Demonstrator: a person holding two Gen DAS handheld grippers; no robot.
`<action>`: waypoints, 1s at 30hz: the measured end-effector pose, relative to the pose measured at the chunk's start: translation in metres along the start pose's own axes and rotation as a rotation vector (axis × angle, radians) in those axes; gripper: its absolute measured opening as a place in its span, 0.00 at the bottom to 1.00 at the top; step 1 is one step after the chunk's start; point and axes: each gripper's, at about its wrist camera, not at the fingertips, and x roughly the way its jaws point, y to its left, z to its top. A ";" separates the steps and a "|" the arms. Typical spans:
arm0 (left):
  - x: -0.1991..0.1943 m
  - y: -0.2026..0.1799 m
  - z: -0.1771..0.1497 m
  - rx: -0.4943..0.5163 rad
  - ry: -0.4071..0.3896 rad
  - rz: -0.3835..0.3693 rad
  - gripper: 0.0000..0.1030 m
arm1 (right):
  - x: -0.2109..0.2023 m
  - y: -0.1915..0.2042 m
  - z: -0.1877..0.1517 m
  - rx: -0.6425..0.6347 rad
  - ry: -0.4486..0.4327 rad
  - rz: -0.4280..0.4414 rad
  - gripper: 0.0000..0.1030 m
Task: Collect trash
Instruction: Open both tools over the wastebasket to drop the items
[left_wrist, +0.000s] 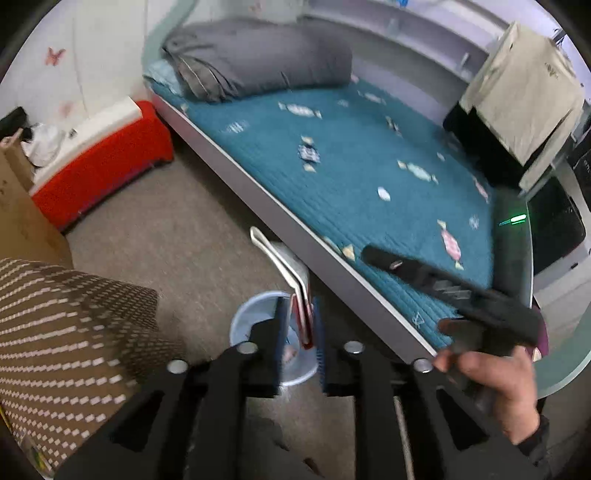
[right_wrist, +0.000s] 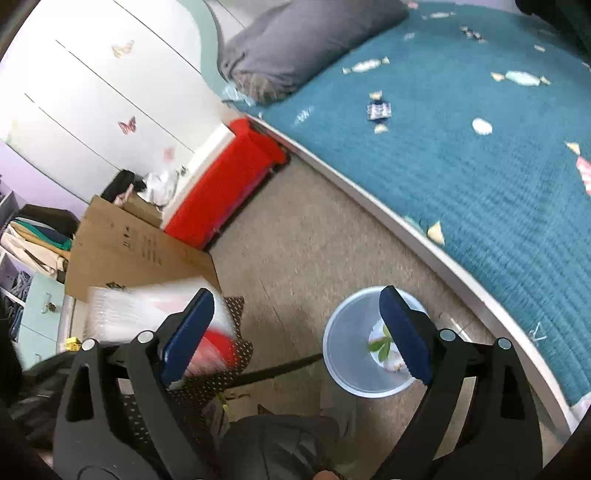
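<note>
The left gripper (left_wrist: 297, 332) hangs over the bin (left_wrist: 271, 338), a red-and-white wrapper (left_wrist: 301, 295) standing between its narrowly parted jaws (whether they press it I cannot tell). The right gripper (right_wrist: 295, 332) gapes wide, empty. More wrappers (right_wrist: 376, 110) litter the bed (right_wrist: 480, 184).

Left gripper (left_wrist: 299, 332) points down over a pale blue bin (left_wrist: 258, 332) on the beige carpet (left_wrist: 192, 236), just beside the bed's near edge. Blue pads flank a white-and-red wrapper (left_wrist: 295, 291) that sticks up between them; contact unclear, blurred. Teal bedspread (left_wrist: 369, 155) has candy wrappers (left_wrist: 417, 171) scattered across it, grey pillow (left_wrist: 258, 59) at the far end. A hand (left_wrist: 491, 384) holds the black right gripper (left_wrist: 376, 254) over the bed's near corner. Red box (left_wrist: 107, 162) at the bed's head end.
</note>
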 end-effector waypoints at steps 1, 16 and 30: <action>0.010 -0.002 0.004 0.000 0.027 -0.019 0.33 | -0.006 0.002 0.004 -0.001 -0.013 0.009 0.87; -0.026 0.009 -0.007 -0.043 -0.086 0.034 0.84 | -0.023 0.015 -0.018 -0.031 -0.012 0.005 0.92; -0.129 0.026 -0.046 -0.091 -0.302 0.164 0.93 | -0.069 0.111 -0.038 -0.191 -0.064 0.041 0.94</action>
